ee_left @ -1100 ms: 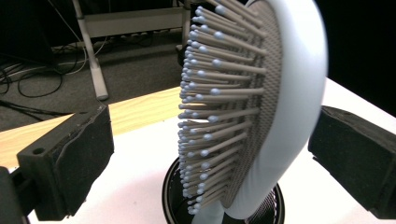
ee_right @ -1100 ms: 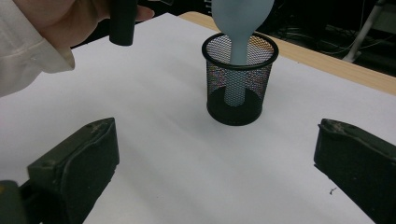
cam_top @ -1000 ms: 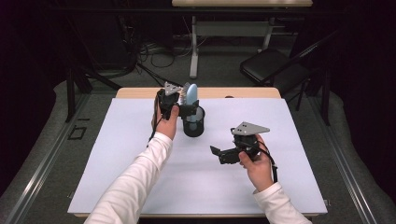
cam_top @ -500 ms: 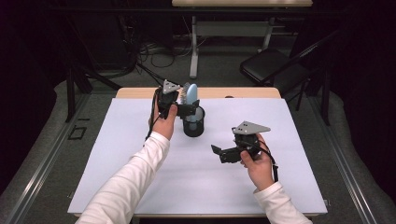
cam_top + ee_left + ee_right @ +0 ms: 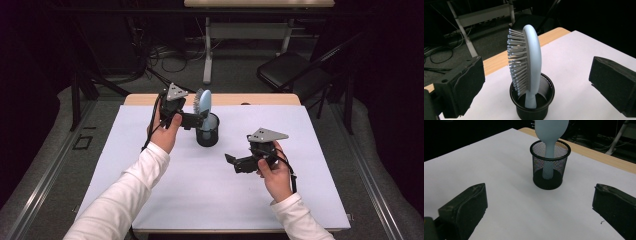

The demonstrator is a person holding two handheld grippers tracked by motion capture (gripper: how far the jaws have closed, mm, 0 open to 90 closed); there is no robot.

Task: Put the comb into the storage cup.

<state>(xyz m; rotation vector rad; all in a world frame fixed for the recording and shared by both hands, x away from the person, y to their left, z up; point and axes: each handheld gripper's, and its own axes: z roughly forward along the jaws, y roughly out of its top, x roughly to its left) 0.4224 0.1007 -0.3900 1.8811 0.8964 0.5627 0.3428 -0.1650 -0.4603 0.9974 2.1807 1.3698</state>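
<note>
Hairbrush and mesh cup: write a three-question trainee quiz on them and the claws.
1. True or false: the hairbrush stands handle-down in the black mesh cup.
2. Which claw is nearer the cup? A) left claw B) right claw
3. Fill in: in the left gripper view, the bristles face the picture's ____ side.

Key
1. True.
2. A; its open jaws flank the brush without touching it.
3. Left.
</note>
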